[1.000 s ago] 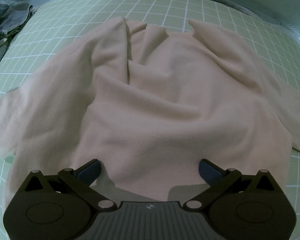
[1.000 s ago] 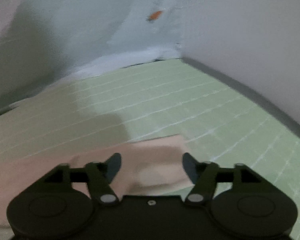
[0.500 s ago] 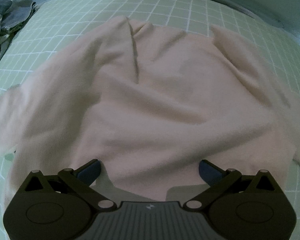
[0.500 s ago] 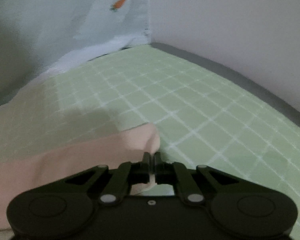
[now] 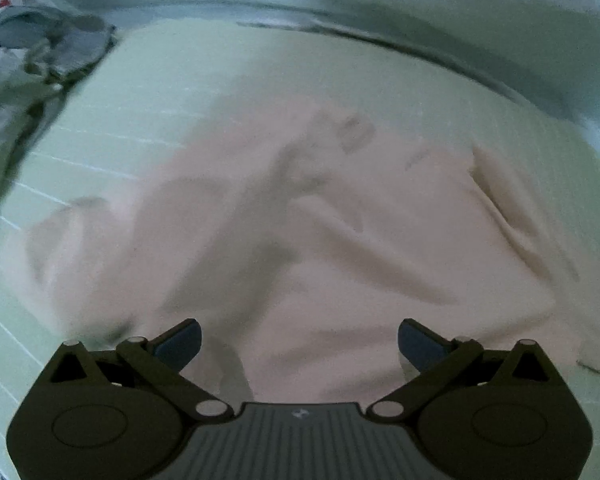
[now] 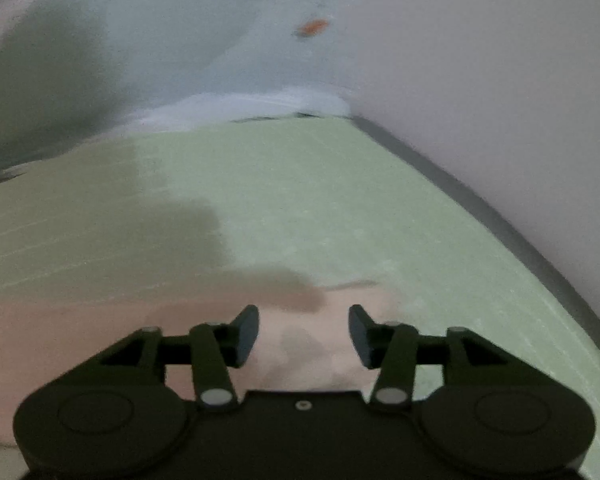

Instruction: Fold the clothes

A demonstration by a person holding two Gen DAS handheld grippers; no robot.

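Barely begun: the left hand-held gripper (image 5: 299, 344) hung spread and empty over the near hem of the pink top (image 5: 340, 240), which lay rumpled and unfolded ahead of it on the green mat (image 5: 148, 92). The right hand-held gripper (image 6: 303, 336) had just been opening, its jaws apart over a cloth edge without pinching it. Every fold seemed left.
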